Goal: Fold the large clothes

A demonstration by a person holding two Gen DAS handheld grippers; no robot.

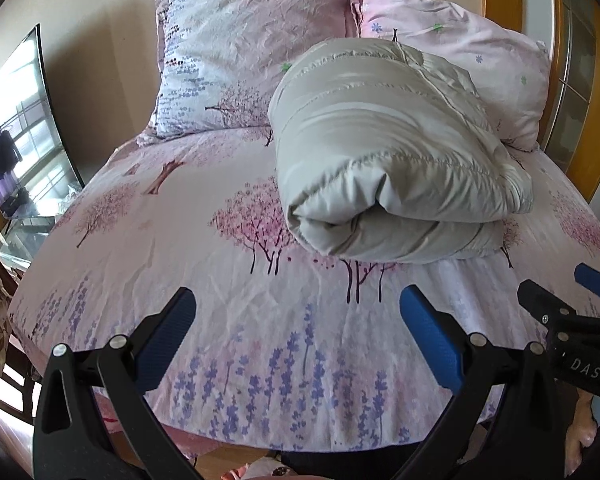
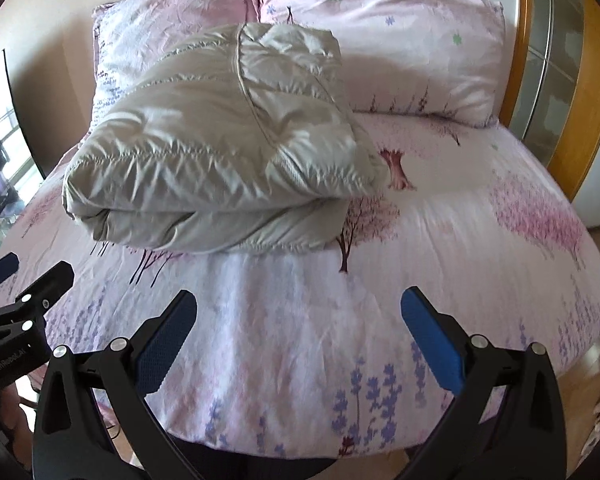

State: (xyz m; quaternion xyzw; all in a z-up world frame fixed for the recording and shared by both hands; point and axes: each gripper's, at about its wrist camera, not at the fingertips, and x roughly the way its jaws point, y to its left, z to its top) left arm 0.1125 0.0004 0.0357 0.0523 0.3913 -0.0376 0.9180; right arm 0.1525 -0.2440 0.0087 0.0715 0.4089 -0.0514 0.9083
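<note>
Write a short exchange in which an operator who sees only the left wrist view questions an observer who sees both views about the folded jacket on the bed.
Operator: The jacket hides the lower edge of the right pillow. Do they touch?
Observer: Along the jacket's right side a strip of sheet shows before the pillow. At the far end I cannot tell.
Operator: I see only part of the right tongs. Are they holding anything?
Observer: No. The right wrist view shows them wide open with nothing between them, over the sheet and short of the jacket.
</note>
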